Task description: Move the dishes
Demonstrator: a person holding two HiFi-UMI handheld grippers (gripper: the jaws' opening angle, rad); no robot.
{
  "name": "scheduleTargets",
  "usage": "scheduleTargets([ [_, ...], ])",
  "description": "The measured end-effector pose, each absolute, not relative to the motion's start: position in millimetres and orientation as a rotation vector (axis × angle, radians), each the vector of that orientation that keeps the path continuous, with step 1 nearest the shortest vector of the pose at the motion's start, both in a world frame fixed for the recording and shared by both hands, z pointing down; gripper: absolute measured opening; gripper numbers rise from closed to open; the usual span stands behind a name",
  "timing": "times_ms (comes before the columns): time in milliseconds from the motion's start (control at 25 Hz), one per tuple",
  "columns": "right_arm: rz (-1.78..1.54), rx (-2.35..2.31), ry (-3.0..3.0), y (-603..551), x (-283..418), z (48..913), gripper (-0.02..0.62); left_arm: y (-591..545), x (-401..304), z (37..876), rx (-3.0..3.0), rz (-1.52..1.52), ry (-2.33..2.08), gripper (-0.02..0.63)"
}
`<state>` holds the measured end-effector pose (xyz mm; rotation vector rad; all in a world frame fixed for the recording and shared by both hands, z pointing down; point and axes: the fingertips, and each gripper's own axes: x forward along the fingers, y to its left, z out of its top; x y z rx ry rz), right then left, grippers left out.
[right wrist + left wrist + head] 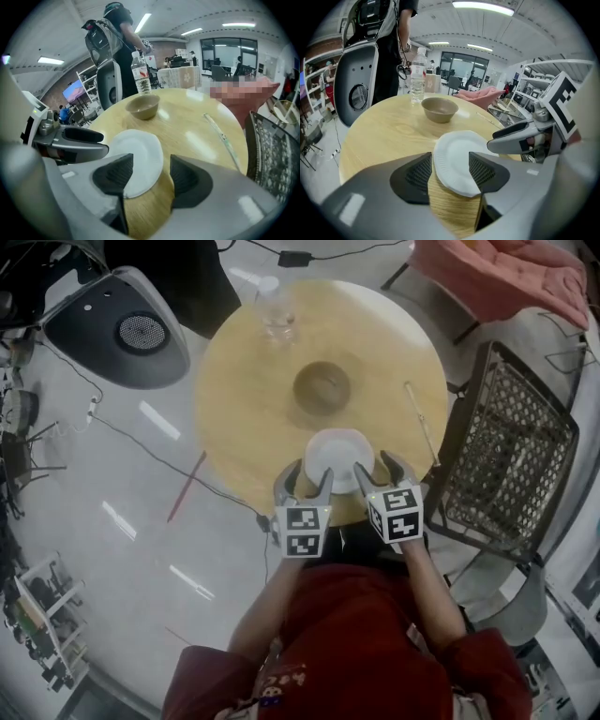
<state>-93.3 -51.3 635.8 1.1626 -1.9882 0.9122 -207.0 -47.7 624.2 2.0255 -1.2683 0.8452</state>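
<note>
White plate [339, 457] lies flat on round table [244, 381]. Left gripper [307, 482] sits at the plate's near-left rim, right gripper [382, 470] at its near-right rim. Both have jaws spread, nothing clamped. Bowl [322, 387] sits just beyond the plate.

Can't read a single word or number anywhere here. Just black-and-white square patterns on the cube [303, 531] of the left hand-held gripper [312, 472], same deal on the right hand-held gripper [377, 465]. Bottle [141, 70] label way too blurry, shirt [356, 643] print too small.
</note>
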Motion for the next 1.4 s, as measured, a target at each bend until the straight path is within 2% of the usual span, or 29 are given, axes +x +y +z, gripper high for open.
scheduleTargets([
  [760, 0.931, 1.128, -1.942, -43.8, -103.5, 652.7, 0.233, -40.9, -205.2, 644.8, 1.984, 0.873, -1.218, 0.259],
  [960, 0.924, 1.151, -1.921, -46.4, -107.1, 651.1, 0.233, -40.0, -208.7, 646.5, 2.01, 0.947, -1.195, 0.205],
  [1400, 0.945, 1.225, -1.918, -51.1, -105.4, 642.7, 0.233, -56.2, -205.4, 634.9, 2.081, 0.93, -1.167, 0.207],
])
